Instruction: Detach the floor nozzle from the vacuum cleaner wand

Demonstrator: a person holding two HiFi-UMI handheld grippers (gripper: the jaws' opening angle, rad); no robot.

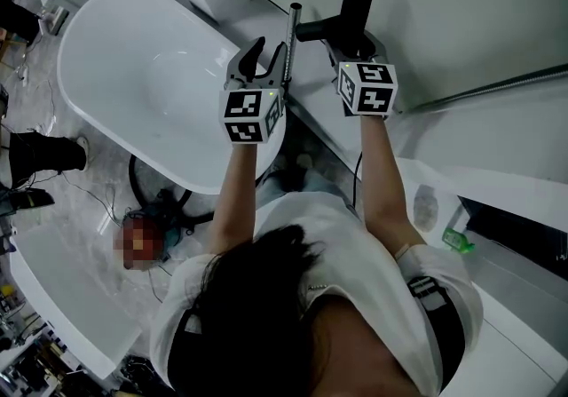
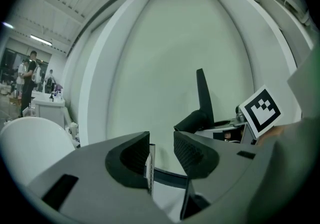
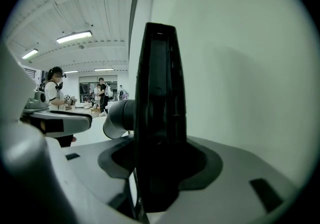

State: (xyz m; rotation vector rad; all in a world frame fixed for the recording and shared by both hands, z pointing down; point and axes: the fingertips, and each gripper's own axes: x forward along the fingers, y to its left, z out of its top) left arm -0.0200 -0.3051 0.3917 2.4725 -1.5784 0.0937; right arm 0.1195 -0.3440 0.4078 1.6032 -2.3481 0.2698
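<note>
right gripper [image 3: 160, 165] is clamped on the black floor nozzle [image 3: 159, 92], which rises at its 12 o'clock. left gripper [image 2: 161, 155] straddles the wand [image 2: 150, 163], not yet pinching it. best to clench the wand firmly first, then draw the nozzle straight away toward 3 o'clock, without twisting.

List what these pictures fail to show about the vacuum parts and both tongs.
1. Lower end of the thin silver metal tube: in the left gripper view it is hidden behind the body of the left tongs, and in the head view it also runs behind them.
2. Pads of the right tongs: in the right gripper view they are covered by the black plastic floor nozzle they clamp.
3. Vacuum body: outside every view.
</note>
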